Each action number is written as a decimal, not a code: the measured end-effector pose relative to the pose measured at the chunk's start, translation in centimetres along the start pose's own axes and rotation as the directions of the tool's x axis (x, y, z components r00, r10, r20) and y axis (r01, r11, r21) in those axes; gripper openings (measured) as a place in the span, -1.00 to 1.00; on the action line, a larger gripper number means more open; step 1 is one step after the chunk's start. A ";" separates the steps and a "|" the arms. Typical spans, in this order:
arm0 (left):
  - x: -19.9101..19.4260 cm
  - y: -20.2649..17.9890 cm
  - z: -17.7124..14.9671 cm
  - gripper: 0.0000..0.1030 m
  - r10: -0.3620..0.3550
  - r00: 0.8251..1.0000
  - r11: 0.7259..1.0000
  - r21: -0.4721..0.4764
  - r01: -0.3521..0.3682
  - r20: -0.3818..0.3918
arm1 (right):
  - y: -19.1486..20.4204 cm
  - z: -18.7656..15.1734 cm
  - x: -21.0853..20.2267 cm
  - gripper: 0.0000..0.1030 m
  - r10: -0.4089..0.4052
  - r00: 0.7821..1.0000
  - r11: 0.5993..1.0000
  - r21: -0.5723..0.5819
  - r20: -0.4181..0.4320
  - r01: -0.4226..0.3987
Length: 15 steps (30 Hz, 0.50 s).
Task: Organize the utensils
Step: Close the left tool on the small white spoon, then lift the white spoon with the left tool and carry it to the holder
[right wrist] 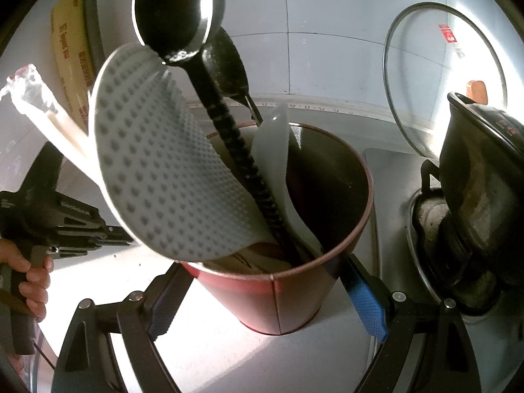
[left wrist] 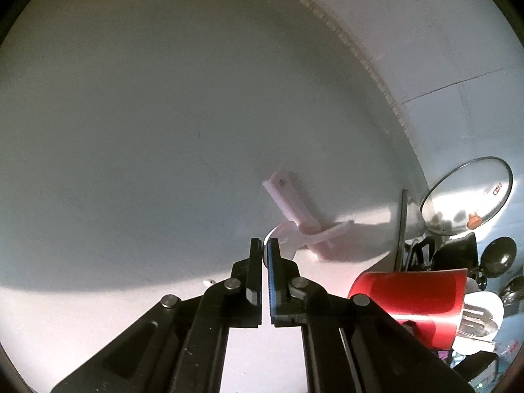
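On the white counter lies a white plastic utensil (left wrist: 290,201) with a thin metal rim at its near end. My left gripper (left wrist: 264,245) is shut on that rim. In the right wrist view the left gripper (right wrist: 75,229) shows at the left, held by a person's hand (right wrist: 34,278). My right gripper (right wrist: 267,304) is shut on a red cup (right wrist: 281,298), a blue pad (right wrist: 368,308) on its side. The cup (left wrist: 409,301) tilts and holds a dimpled grey rice paddle (right wrist: 157,163), a black ladle (right wrist: 177,13), a black spoon (right wrist: 229,68) and a white spatula (right wrist: 275,154).
A glass lid (right wrist: 435,75) leans on the tiled wall, beside a black pot (right wrist: 481,180) on the stove. A yellow wrap roll (right wrist: 70,55) and a plastic-wrapped stick (right wrist: 36,95) are at the left. The glass lid (left wrist: 468,196) also shows at the right in the left wrist view.
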<state>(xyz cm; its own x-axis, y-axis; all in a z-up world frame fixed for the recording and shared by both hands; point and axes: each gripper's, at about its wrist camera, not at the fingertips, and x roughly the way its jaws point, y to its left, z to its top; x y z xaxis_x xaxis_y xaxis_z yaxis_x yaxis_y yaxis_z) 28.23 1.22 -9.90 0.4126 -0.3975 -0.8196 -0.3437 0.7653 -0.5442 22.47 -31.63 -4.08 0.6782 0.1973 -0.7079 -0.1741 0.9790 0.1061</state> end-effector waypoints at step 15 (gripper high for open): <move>-9.7 -3.2 0.7 -0.96 0.063 0.952 0.979 0.166 -0.117 0.299 | 0.5 0.0 0.3 0.78 0.005 1.000 1.000 -0.007 0.001 -0.005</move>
<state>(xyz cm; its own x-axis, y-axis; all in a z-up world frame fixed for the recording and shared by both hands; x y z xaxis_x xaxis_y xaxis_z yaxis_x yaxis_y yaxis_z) 25.92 2.90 -0.10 0.6236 -0.1788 -0.7611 -0.2450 0.8798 -0.4074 22.56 -31.12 -4.28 0.6777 0.2020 -0.7070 -0.1825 0.9776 0.1044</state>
